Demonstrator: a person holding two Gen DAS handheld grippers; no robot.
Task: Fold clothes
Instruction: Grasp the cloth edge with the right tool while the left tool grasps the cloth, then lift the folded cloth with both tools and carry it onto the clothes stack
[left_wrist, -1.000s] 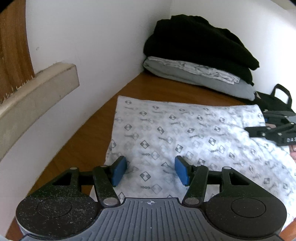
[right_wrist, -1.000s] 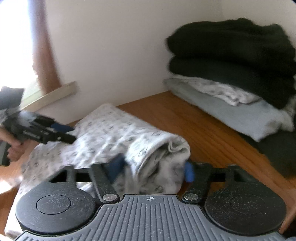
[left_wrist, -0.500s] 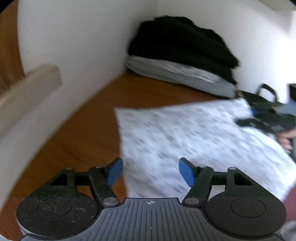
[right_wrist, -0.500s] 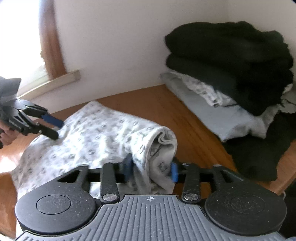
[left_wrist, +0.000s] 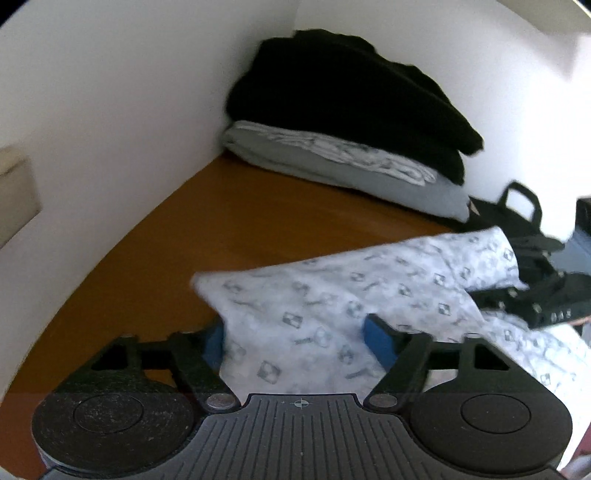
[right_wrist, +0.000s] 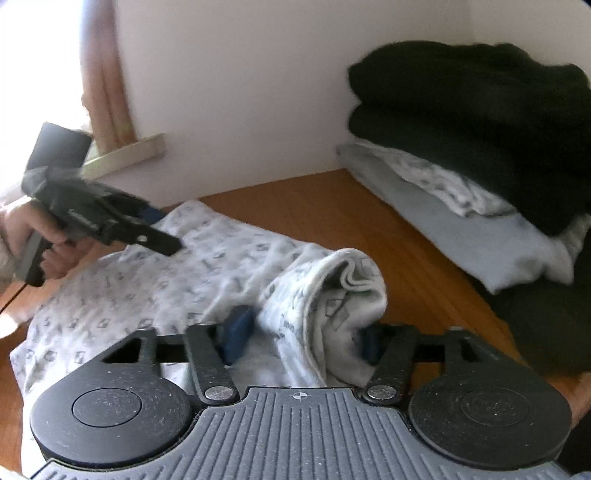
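A white garment with a grey diamond print (left_wrist: 332, 295) lies on the wooden table (left_wrist: 258, 221). My left gripper (left_wrist: 297, 341) is open, and the garment's near left edge lies between its blue pads. In the right wrist view a thick rolled fold of the garment (right_wrist: 332, 288) stands between the pads of my right gripper (right_wrist: 303, 336), whose jaws are spread. The left gripper (right_wrist: 162, 230) hovers over the cloth's far left part, held by a hand (right_wrist: 48, 236). From the left wrist view the right gripper (left_wrist: 498, 269) sits at the raised right end of the cloth.
A stack of folded clothes (left_wrist: 351, 110), black on top of grey and white, fills the far corner against white walls (right_wrist: 480, 129). A black bag (left_wrist: 517, 206) sits beside it. A pale window ledge (right_wrist: 125, 151) juts out at the left.
The right gripper's jaws stand wider than half a second ago. The garment's right end has been pulled up and leftward. The left gripper has come back over the cloth's edge.
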